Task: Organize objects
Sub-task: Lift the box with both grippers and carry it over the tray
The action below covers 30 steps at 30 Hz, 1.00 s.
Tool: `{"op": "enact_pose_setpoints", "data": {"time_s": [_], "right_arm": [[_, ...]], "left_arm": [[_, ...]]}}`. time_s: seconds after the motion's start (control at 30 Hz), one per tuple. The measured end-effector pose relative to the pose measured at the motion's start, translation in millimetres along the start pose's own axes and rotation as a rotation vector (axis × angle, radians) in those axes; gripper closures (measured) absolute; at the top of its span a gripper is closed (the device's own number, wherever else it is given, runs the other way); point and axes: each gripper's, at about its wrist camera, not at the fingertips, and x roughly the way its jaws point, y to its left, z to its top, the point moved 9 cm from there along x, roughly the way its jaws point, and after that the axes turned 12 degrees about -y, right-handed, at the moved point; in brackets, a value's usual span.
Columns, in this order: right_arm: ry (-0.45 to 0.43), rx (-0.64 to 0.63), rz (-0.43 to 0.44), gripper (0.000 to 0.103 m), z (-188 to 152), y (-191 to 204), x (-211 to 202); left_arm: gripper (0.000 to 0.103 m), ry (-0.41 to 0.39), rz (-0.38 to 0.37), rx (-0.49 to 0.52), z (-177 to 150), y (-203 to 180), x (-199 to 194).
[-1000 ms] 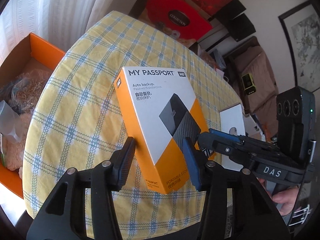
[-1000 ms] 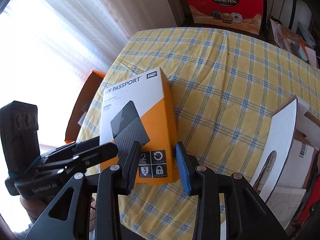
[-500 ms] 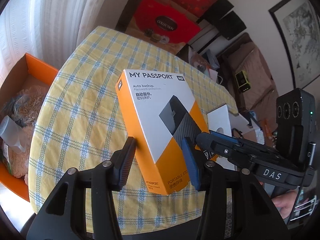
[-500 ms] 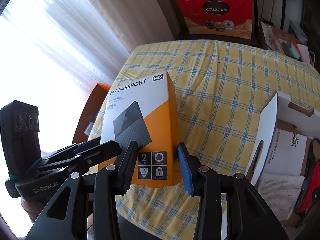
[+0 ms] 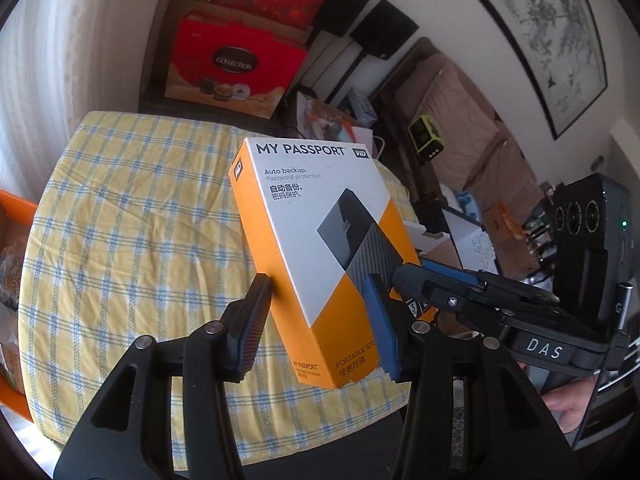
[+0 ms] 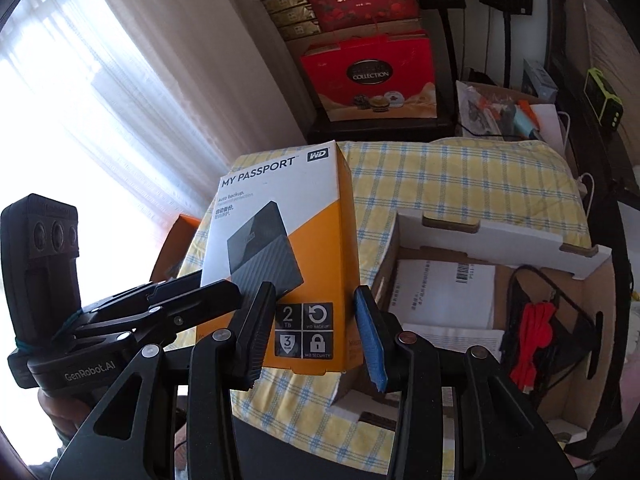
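Observation:
A white and orange "My Passport" hard-drive box (image 5: 316, 248) is held in the air above the yellow checked tablecloth (image 5: 132, 240). My left gripper (image 5: 316, 328) is shut on its lower end, one finger on the orange side and one on the white face. My right gripper (image 6: 310, 336) is shut on the same box (image 6: 288, 248) from the other side, and shows in the left wrist view (image 5: 460, 292). The left gripper shows in the right wrist view (image 6: 180, 300). The box stands tilted, its title end up.
An open white cardboard box (image 6: 496, 236) with papers and a red cable sits at the table's right. An orange box (image 5: 16, 216) stands left of the table. Red gift boxes (image 5: 236, 68) and a sofa (image 5: 456, 120) lie beyond.
Both grippers have lifted the box higher off the table and tilted it more upright. The open white cardboard box has come into fuller view on the right.

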Motion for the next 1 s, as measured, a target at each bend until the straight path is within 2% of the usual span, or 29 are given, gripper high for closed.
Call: {"op": "enact_pose_setpoints", "data": {"time_s": [0.23, 0.43, 0.67, 1.0], "right_arm": [[-0.035, 0.06, -0.071, 0.062, -11, -47, -34], [-0.038, 0.116, -0.109, 0.062, -29, -83, -44], [-0.025, 0.176, -0.114, 0.062, -47, -107, -33], [0.025, 0.219, -0.103, 0.062, -69, -119, -13]], "left_arm": [[0.059, 0.054, -0.045, 0.073, -15, -49, 28], [0.059, 0.103, -0.046, 0.127, -32, -72, 52], [0.058, 0.144, -0.023, 0.152, -50, -75, 70], [0.059, 0.192, 0.027, 0.204, -65, -72, 84]]}}
